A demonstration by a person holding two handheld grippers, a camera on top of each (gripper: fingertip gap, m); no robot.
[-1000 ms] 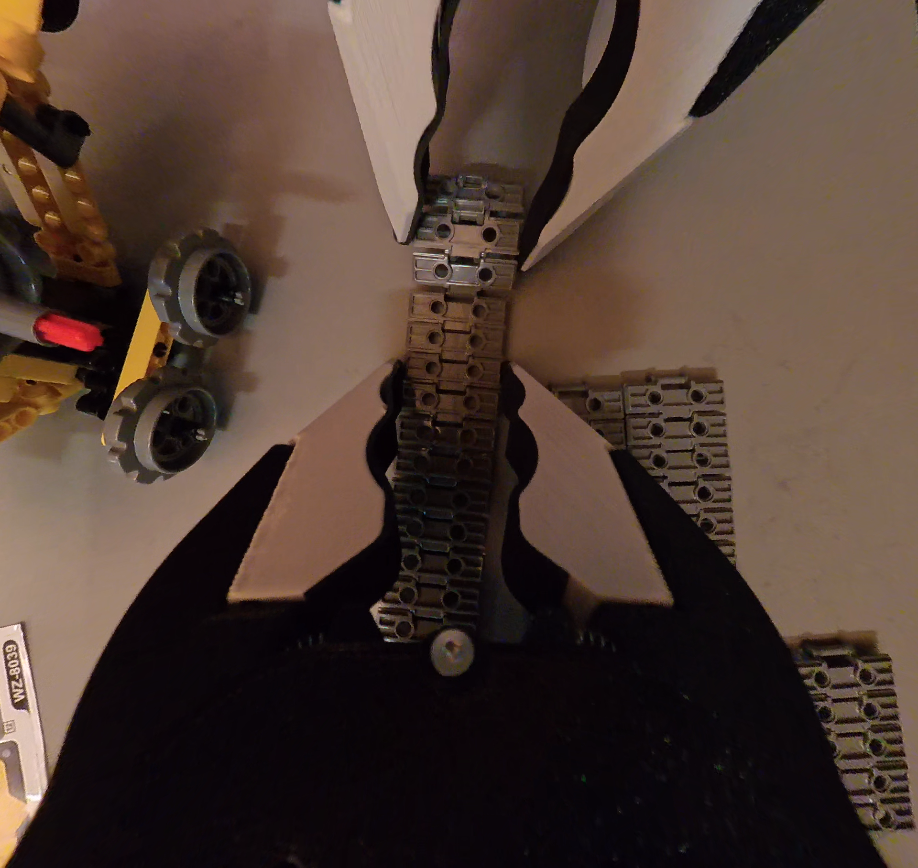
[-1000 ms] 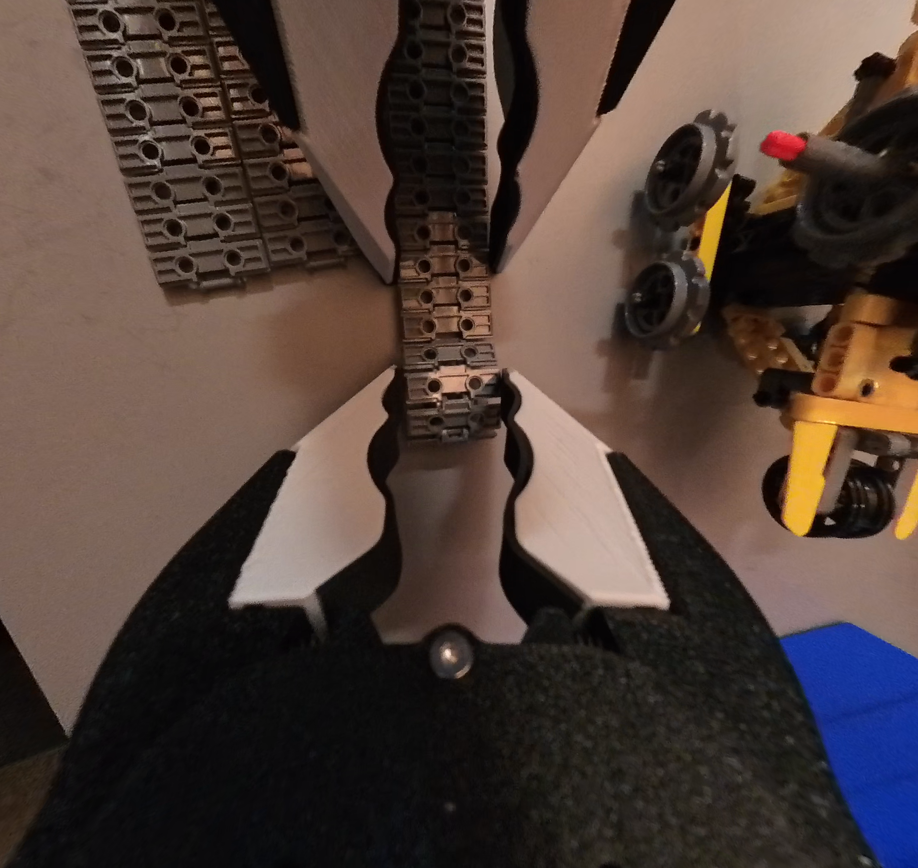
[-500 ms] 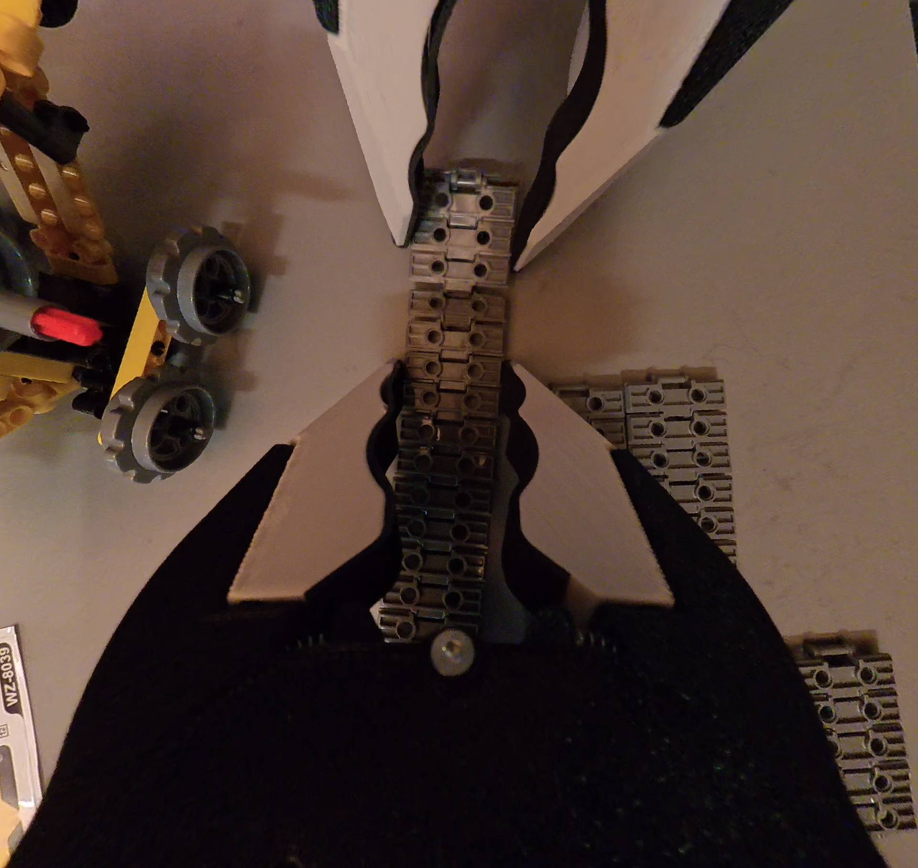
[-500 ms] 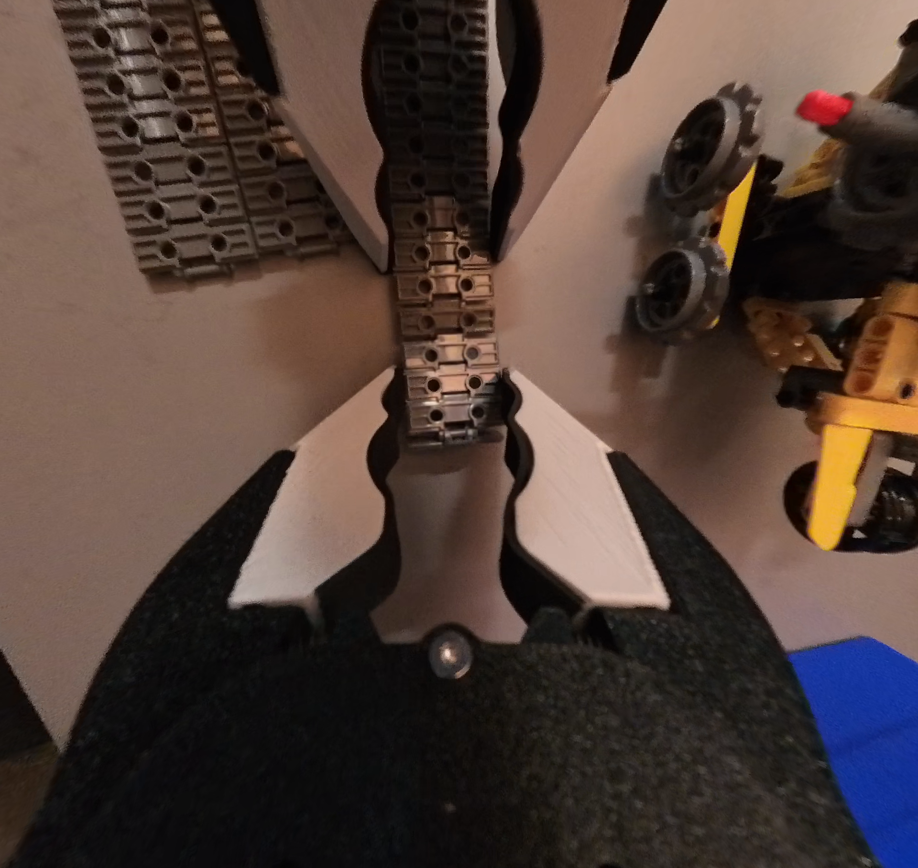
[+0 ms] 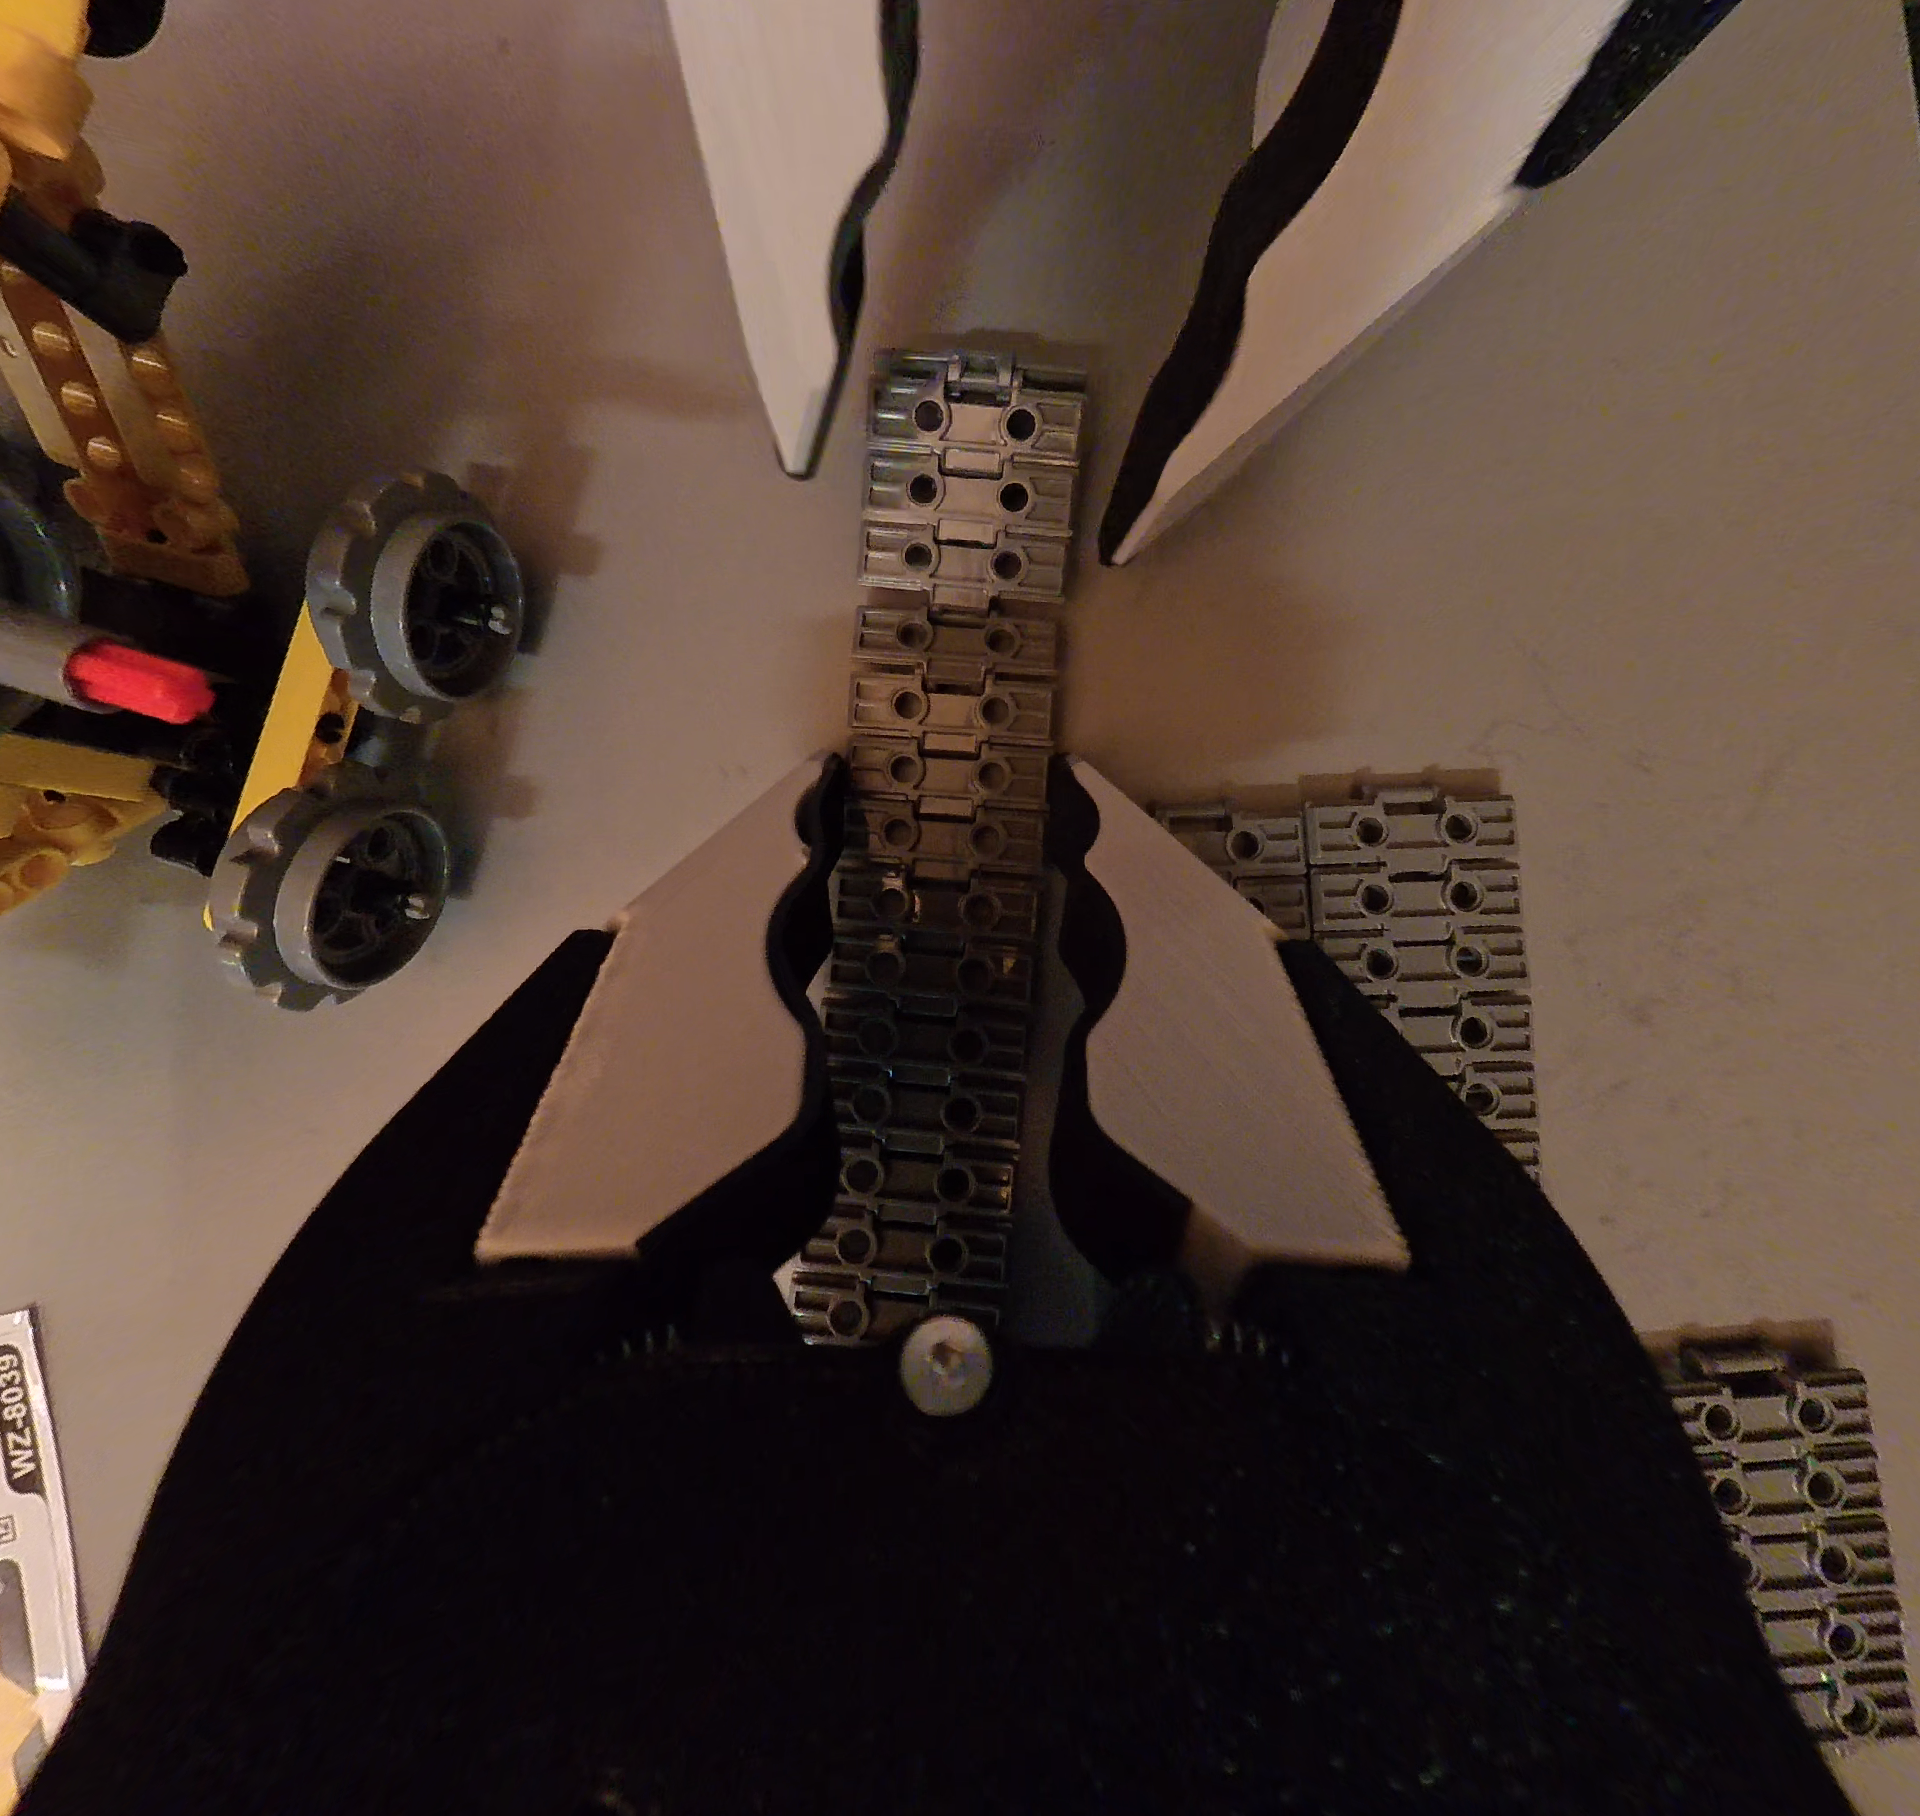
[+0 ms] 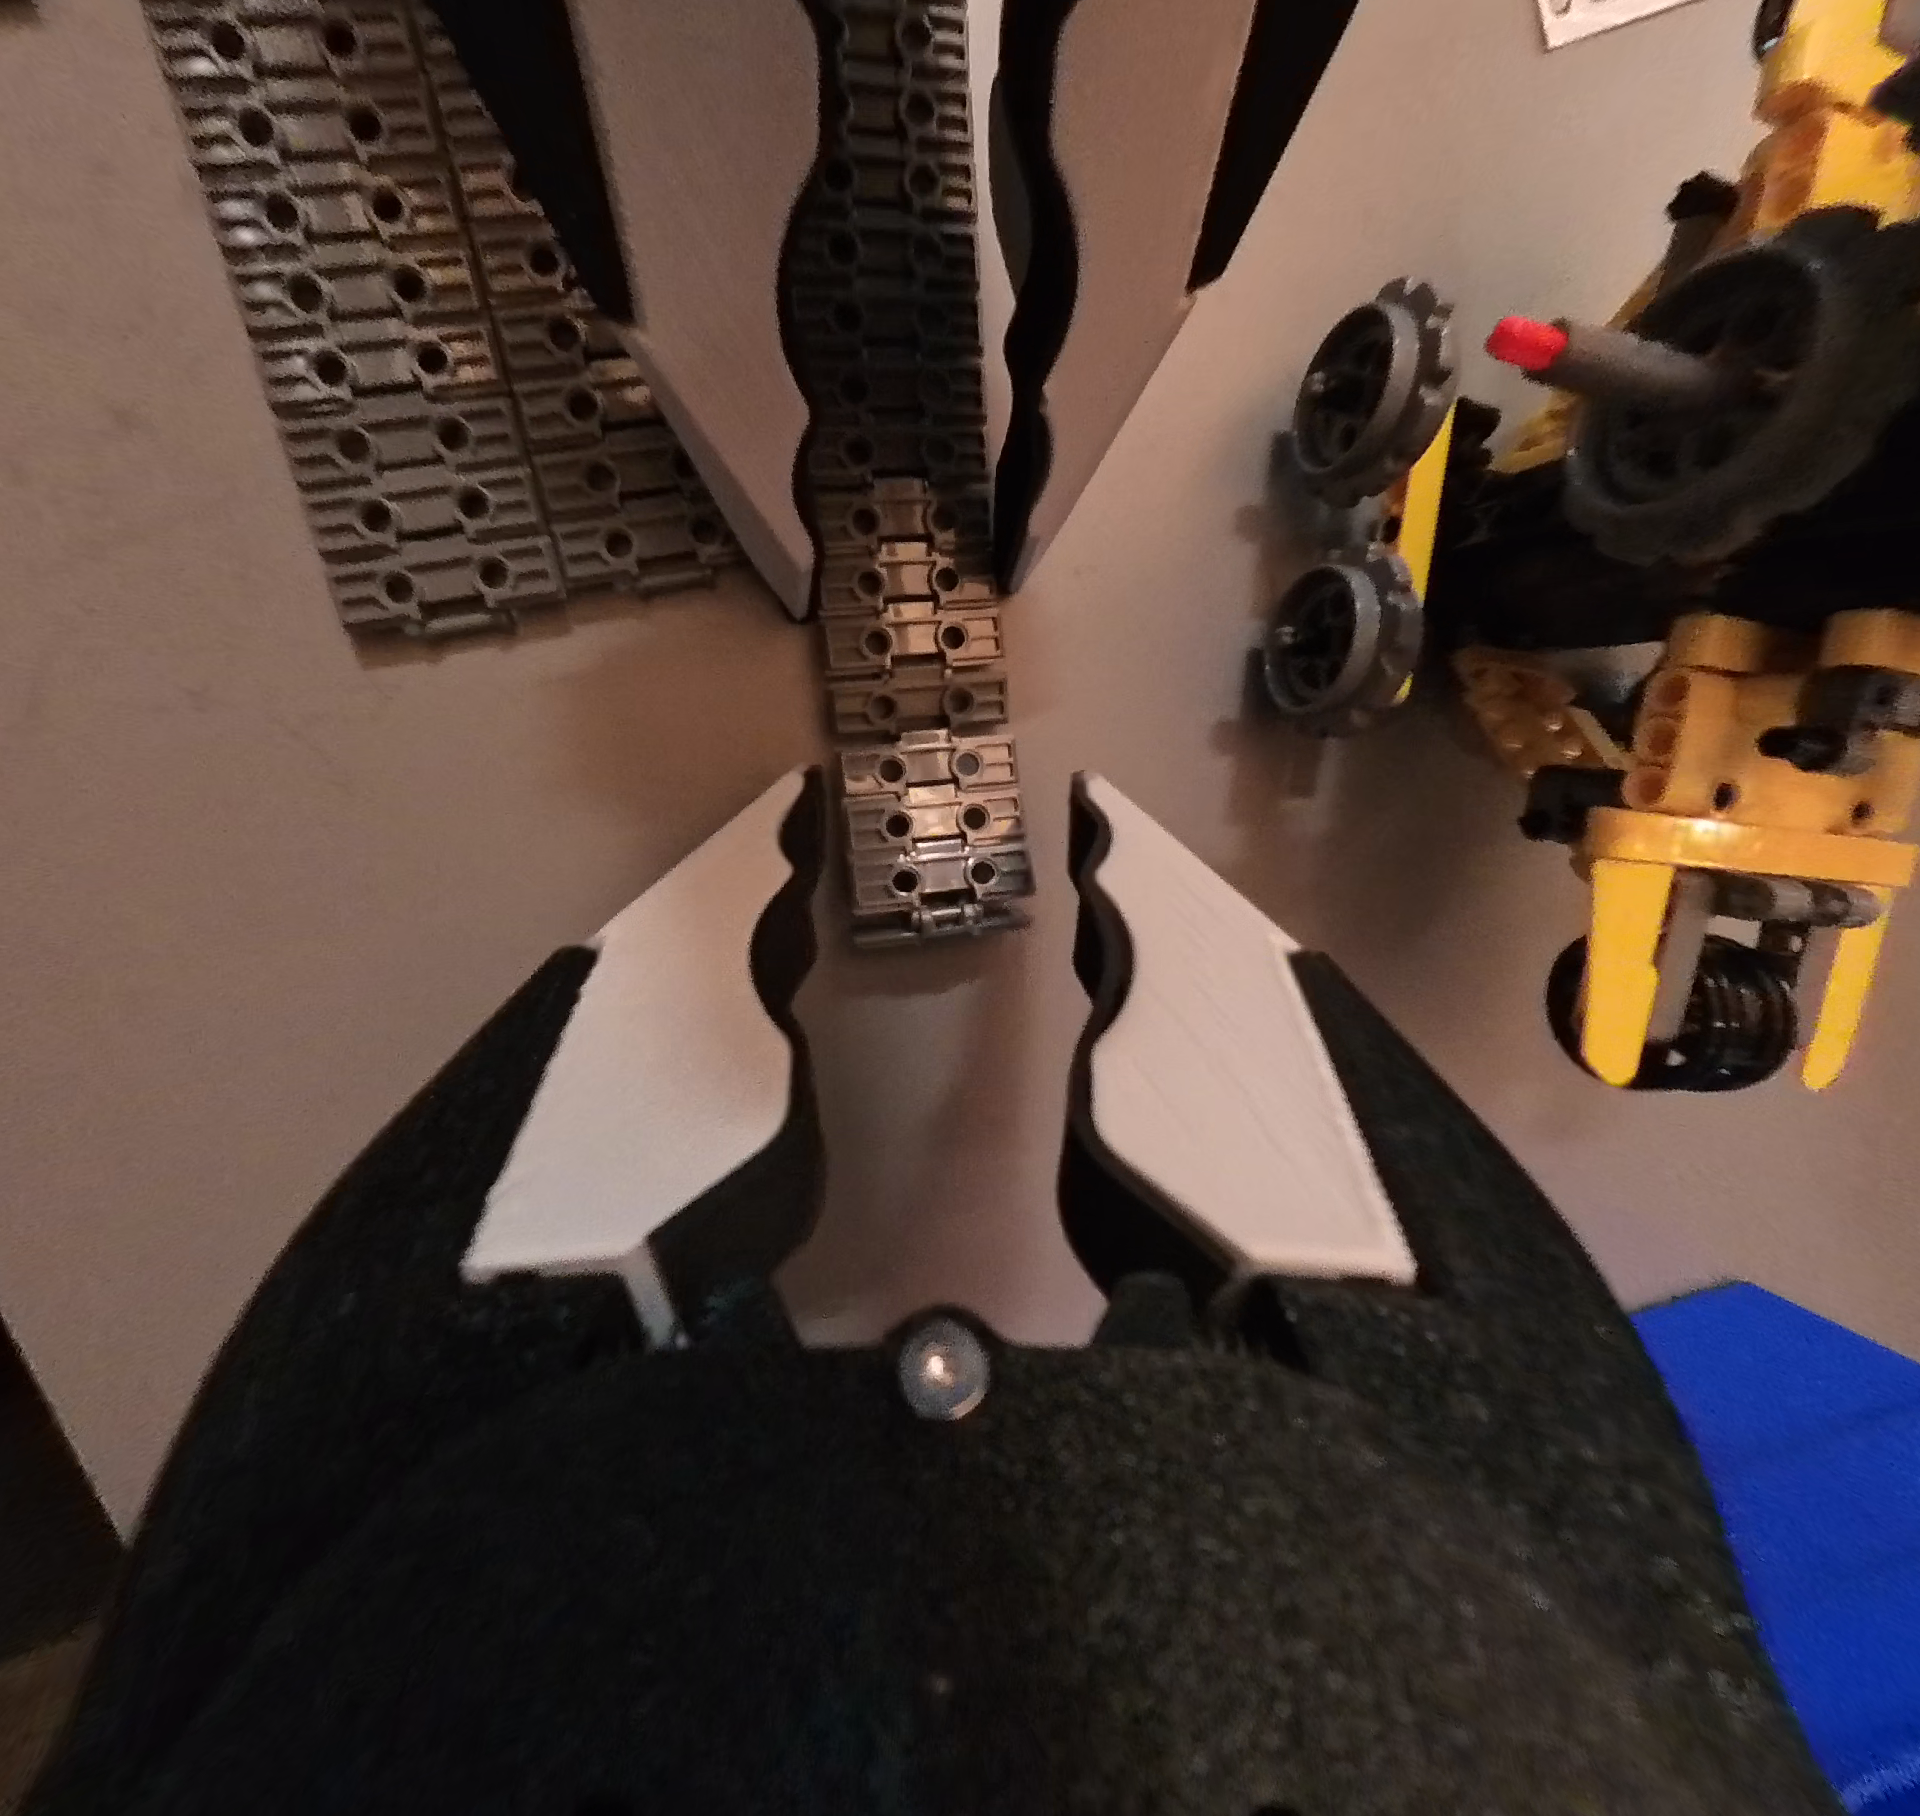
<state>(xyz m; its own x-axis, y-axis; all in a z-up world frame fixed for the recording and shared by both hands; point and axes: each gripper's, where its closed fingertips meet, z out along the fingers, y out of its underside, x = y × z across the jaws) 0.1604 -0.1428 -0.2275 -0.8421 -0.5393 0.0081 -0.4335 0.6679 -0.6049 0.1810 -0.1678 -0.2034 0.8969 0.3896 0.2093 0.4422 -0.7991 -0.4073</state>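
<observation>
A grey toy track strip [image 5: 951, 686] lies along the pale table. My left gripper [image 5: 951, 769] is shut on its near length, with the links running back between the jaws. The strip's far end [image 5: 977, 395] lies free between the fingers of my right gripper [image 5: 956, 509], which is open. In the right wrist view, my right gripper [image 6: 940, 790] stands open around the strip's end [image 6: 935, 831], with a gap on each side. Across from it, my left gripper [image 6: 906, 597] grips the strip.
A yellow brick-built vehicle [image 5: 62, 436] with grey sprocket wheels [image 5: 416, 603] stands at the left; it also shows in the right wrist view [image 6: 1714, 686]. More grey track strips [image 5: 1413, 935] [image 5: 1787, 1558] [image 6: 395, 312] lie beside the grippers. A printed leaflet [image 5: 31, 1506] and a blue surface [image 6: 1808, 1506] are at the edges. The left gripper's tips are roughly 5 cm from the right gripper's.
My right gripper has opened and let go of the strip's end, and it has drawn back a little. My left gripper still holds the strip.
</observation>
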